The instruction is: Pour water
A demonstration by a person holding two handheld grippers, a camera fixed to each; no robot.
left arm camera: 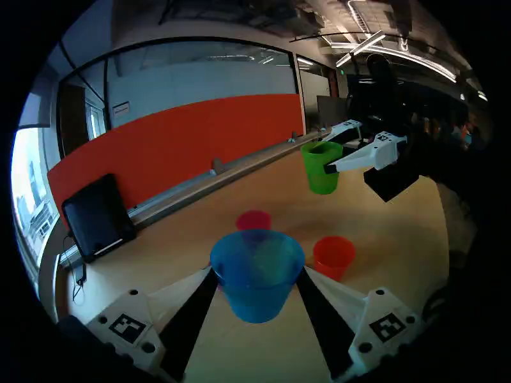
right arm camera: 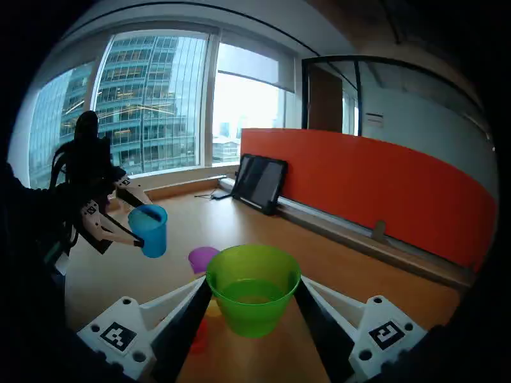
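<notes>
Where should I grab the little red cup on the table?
Pinch the red cup across its side wall, just under the rim, coming in level from the side. It stands upright and widens upward, so it should not slip down out of the grip.

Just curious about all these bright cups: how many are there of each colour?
blue cup: 1
green cup: 1
pink-purple cup: 1
red cup: 1
Total: 4 cups
A yellowish patch behind the green cup is too hidden to count.
</notes>
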